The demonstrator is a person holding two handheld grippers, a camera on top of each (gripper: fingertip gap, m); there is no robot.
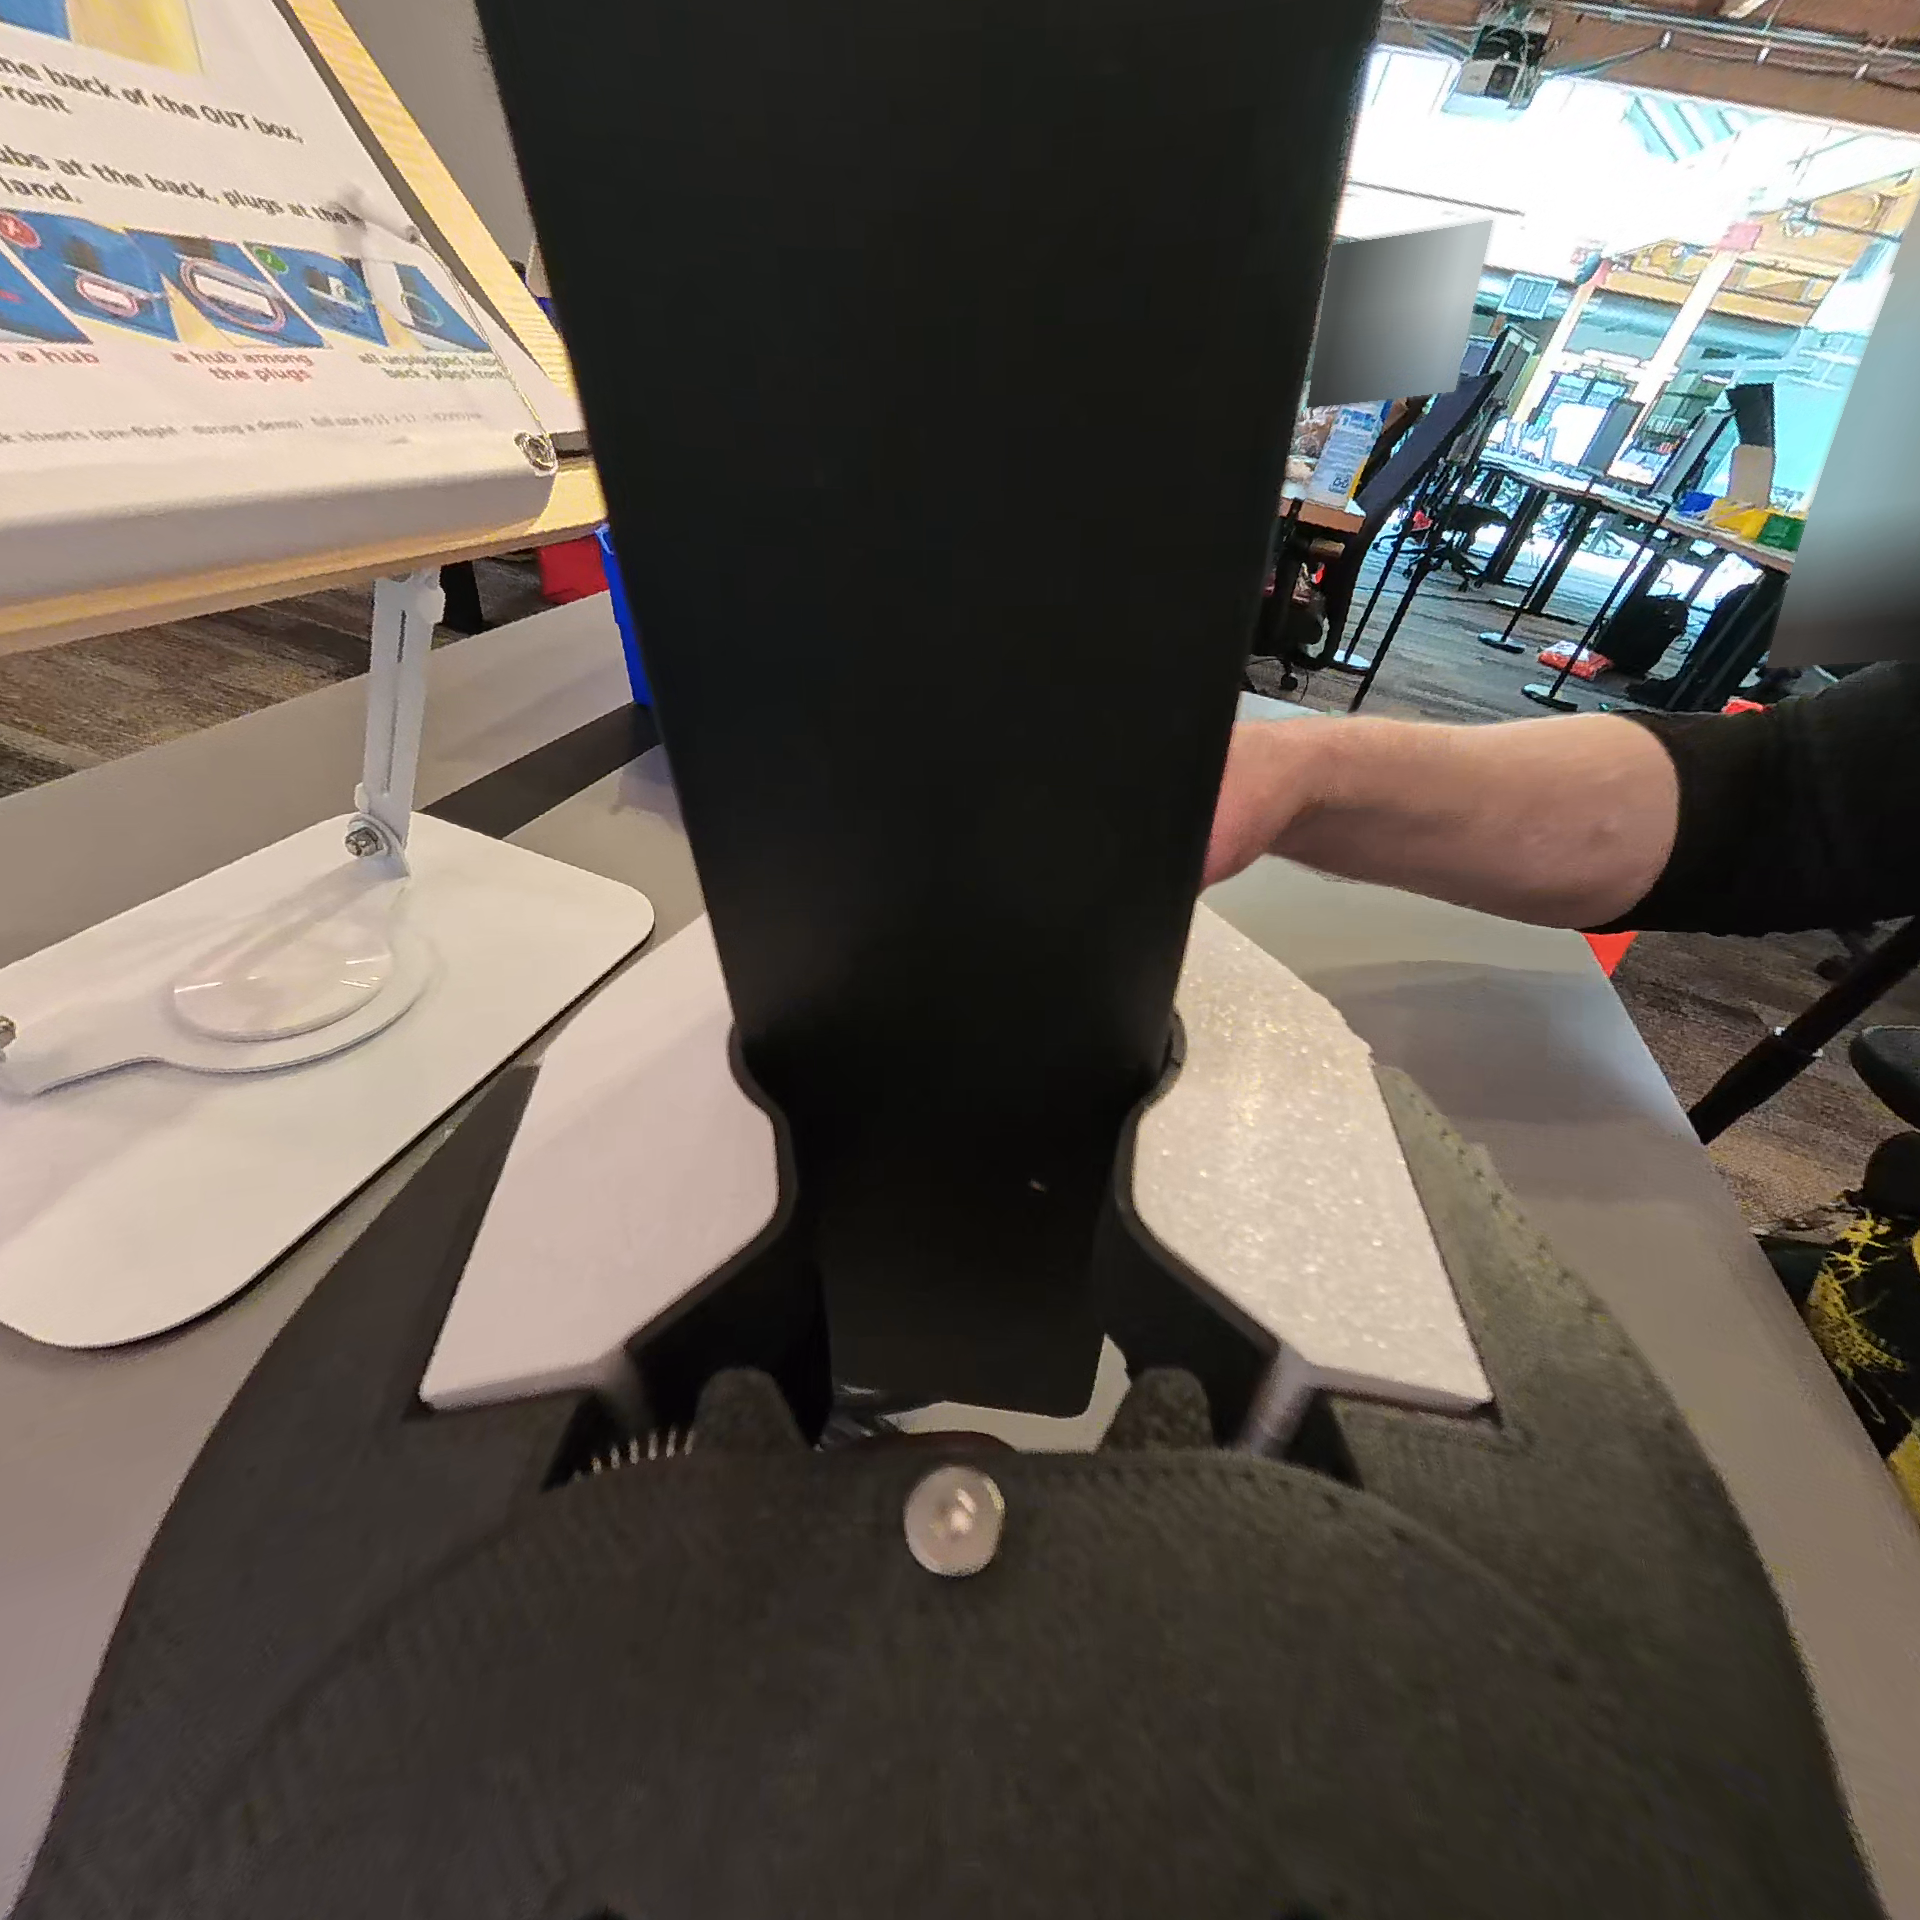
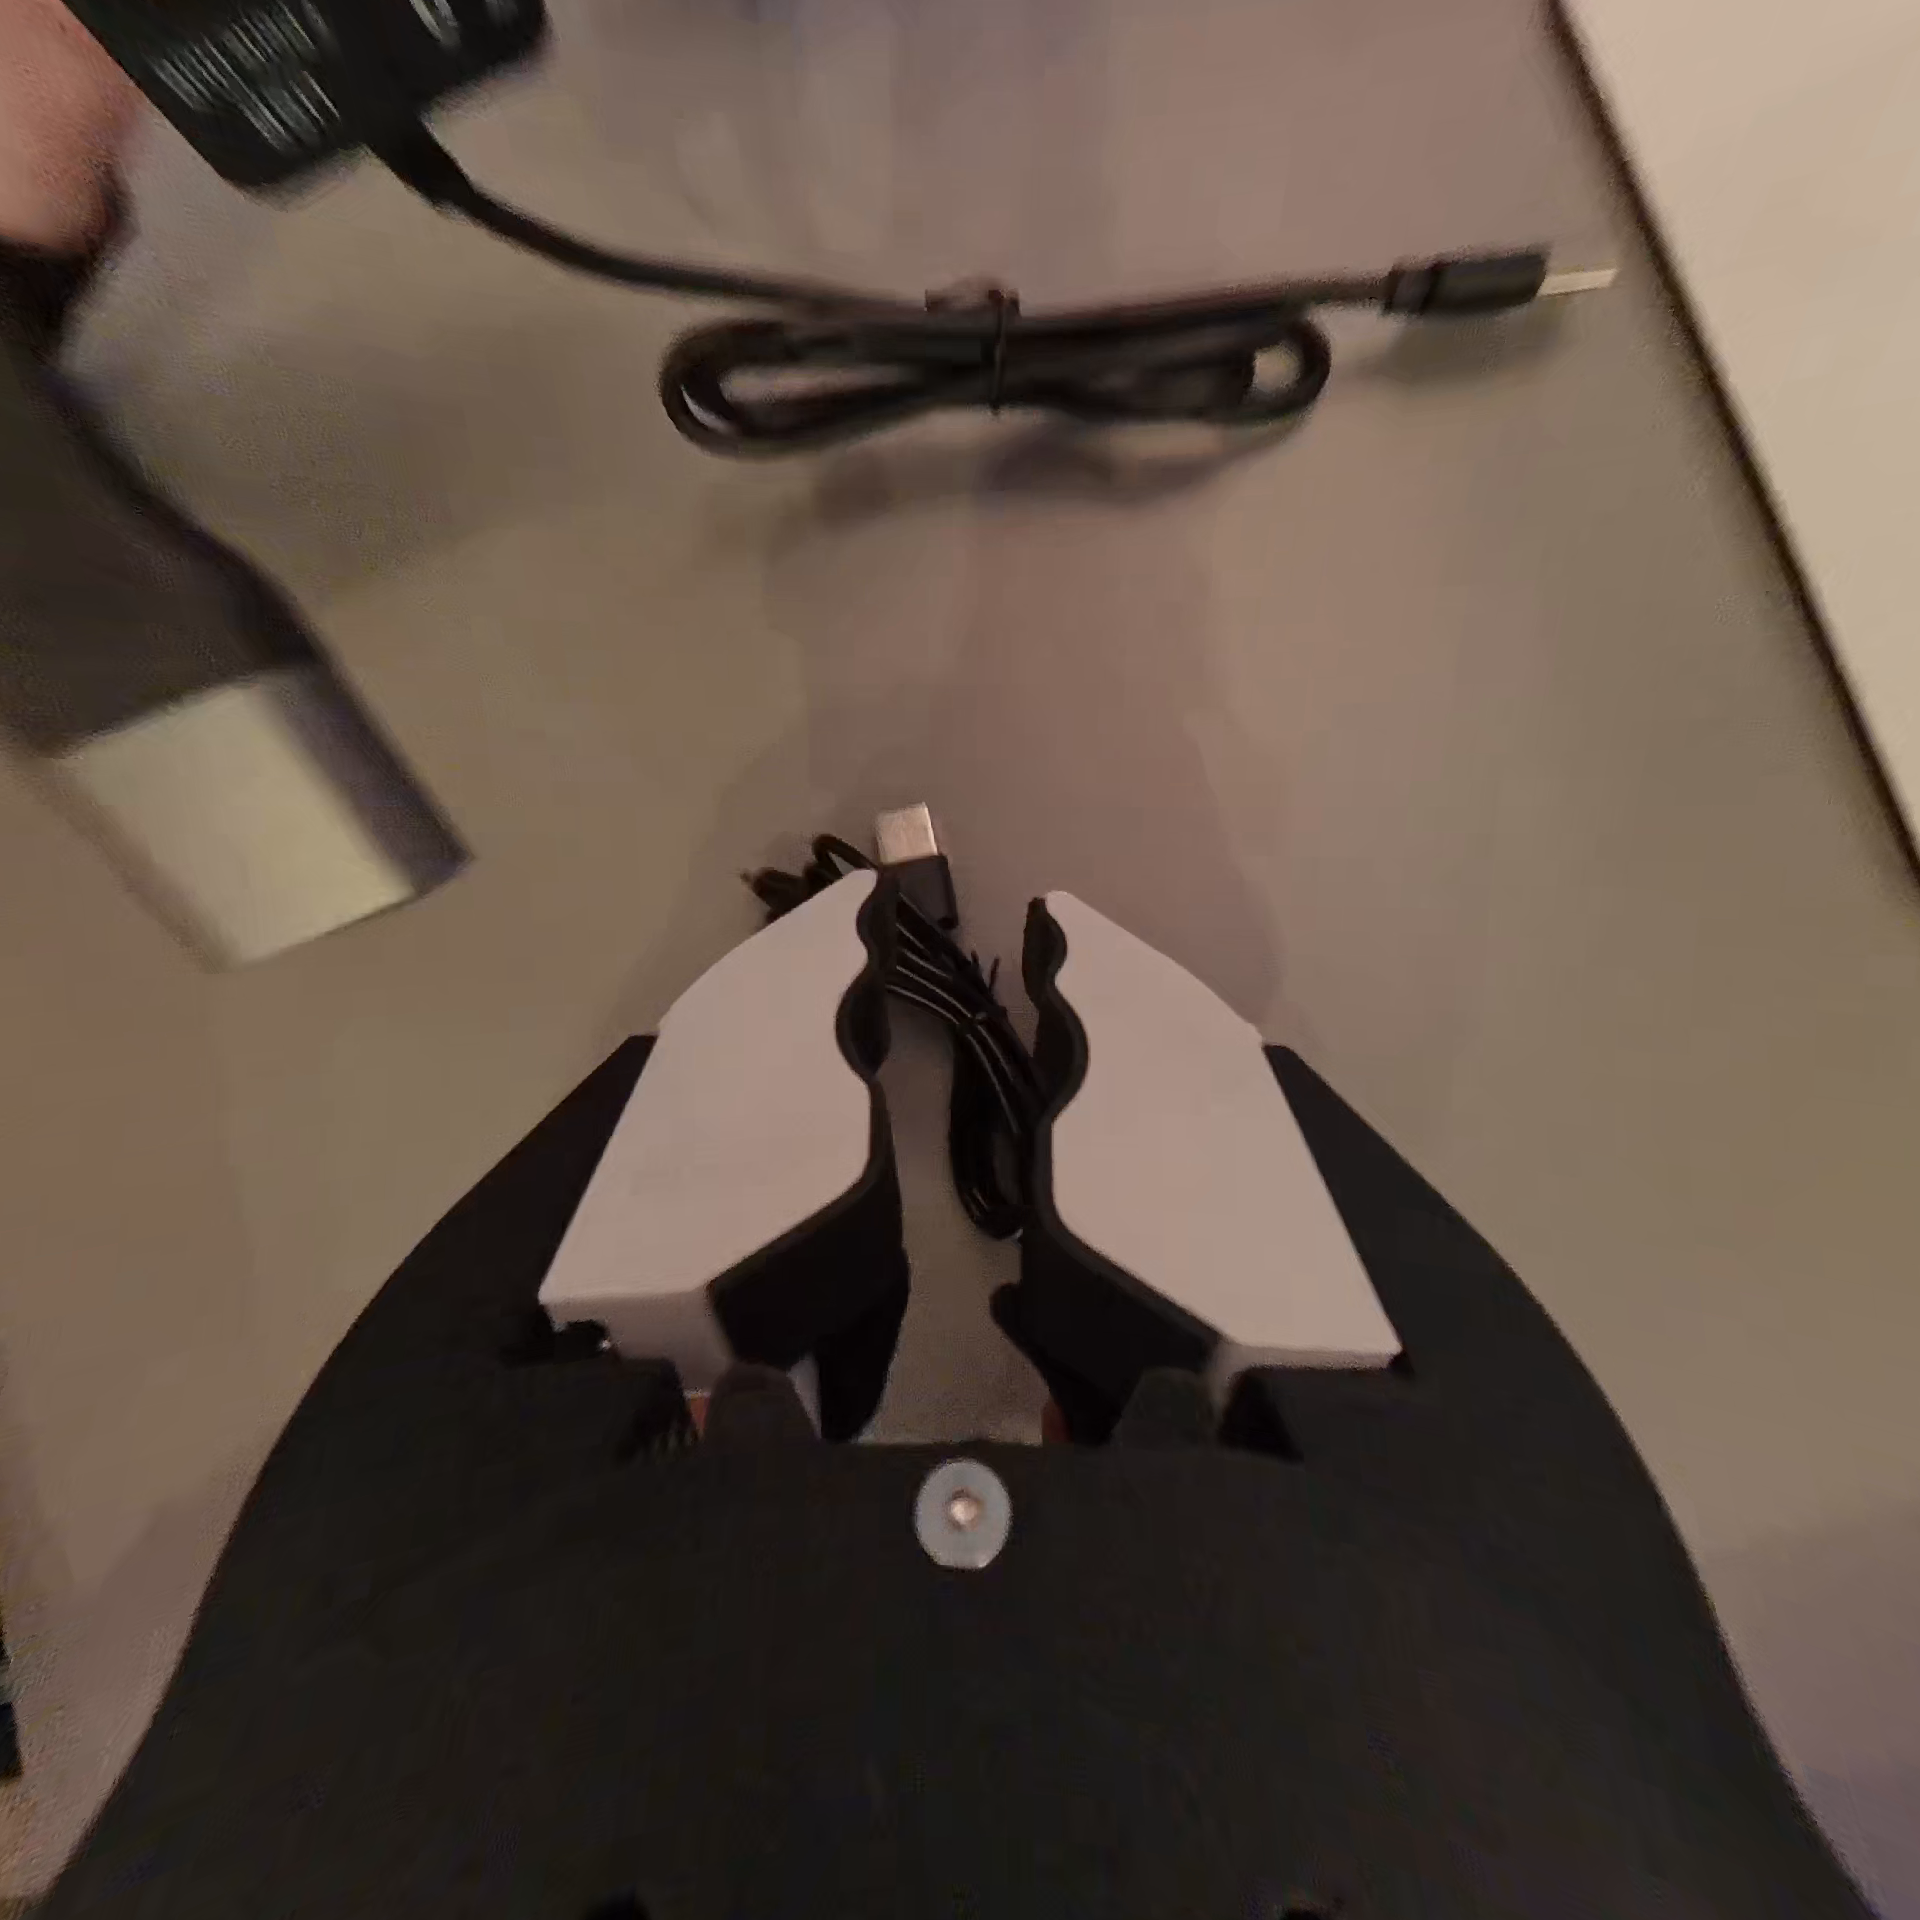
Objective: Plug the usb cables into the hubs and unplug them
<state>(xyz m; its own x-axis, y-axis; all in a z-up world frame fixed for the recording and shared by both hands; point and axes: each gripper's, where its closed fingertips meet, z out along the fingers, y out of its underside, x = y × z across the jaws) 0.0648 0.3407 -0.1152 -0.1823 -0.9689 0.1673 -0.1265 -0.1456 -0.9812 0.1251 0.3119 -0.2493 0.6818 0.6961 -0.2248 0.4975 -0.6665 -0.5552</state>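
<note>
The left tongs (image 1: pixel 956 1039) clamp a big black hub (image 1: pixel 935 520), upright between their white fingers (image 1: pixel 1278 1143) above the grey worktop (image 1: pixel 1558 1039). The right tongs (image 2: pixel 951 914) stand narrowly parted over a bundled black cable (image 2: pixel 966 1039) on the worktop, its plug (image 2: pixel 906 833) just past the tips; the pads do not press it. A second cable (image 2: pixel 997 358) lies farther off.

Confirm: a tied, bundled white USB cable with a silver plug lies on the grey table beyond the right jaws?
Not white. The tied, bundled USB cable is black. The rest holds: silver plug, lying on the grey table beyond the right jaws. The right wrist view shows it.
</note>
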